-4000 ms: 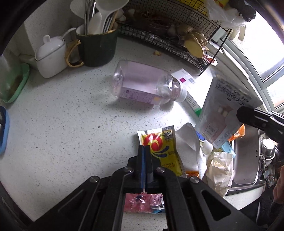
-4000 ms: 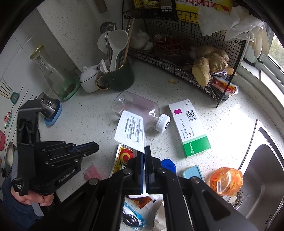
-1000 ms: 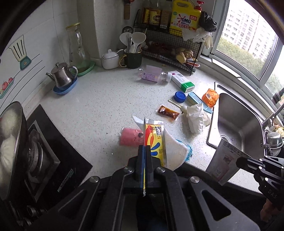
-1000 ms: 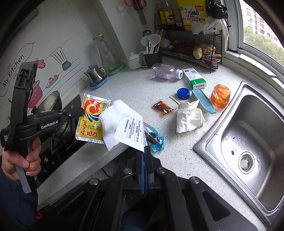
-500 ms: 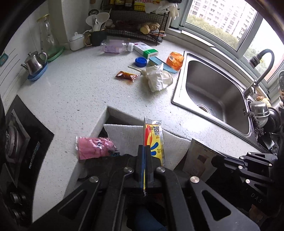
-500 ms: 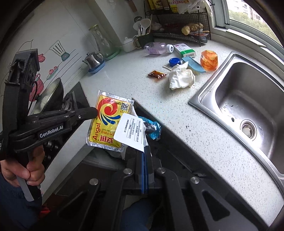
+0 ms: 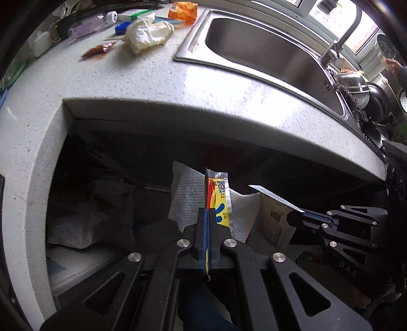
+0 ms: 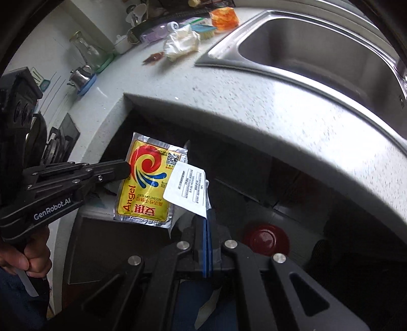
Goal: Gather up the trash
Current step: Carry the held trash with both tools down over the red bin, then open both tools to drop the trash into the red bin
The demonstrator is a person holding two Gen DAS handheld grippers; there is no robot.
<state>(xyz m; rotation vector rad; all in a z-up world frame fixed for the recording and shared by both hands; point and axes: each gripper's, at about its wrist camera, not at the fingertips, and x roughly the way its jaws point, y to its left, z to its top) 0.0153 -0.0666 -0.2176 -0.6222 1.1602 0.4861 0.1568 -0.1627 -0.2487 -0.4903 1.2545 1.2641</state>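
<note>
My left gripper (image 7: pixel 206 216) is shut on a yellow and red yeast packet (image 7: pixel 219 201), with a white paper towel (image 7: pixel 185 198) held behind it. The same packet (image 8: pixel 145 183) shows flat in the right wrist view, pinched by the left gripper (image 8: pixel 124 169). My right gripper (image 8: pixel 206 219) is shut on a white printed package (image 8: pixel 187 188); it also shows edge-on in the left wrist view (image 7: pixel 274 216), held by the right gripper (image 7: pixel 296 216). Both hang below the counter edge (image 7: pixel 178 101). Crumpled tissue (image 7: pixel 147 30), a brown sachet (image 7: pixel 98 49) and an orange wrapper (image 7: pixel 183 11) lie on the counter.
A steel sink (image 7: pixel 267 51) is set in the counter with a faucet (image 7: pixel 338 43). Under the counter is a dark recess holding a dark bag (image 7: pixel 106 188) and white plastic (image 7: pixel 73 229). A red round lid (image 8: pixel 265 240) sits low. A kettle (image 8: pixel 81 73) and glass carafe (image 8: pixel 86 53) stand far left.
Both grippers have dropped from counter height to below the counter edge with their trash. The pink wrapper seen beside the left gripper is out of view.
</note>
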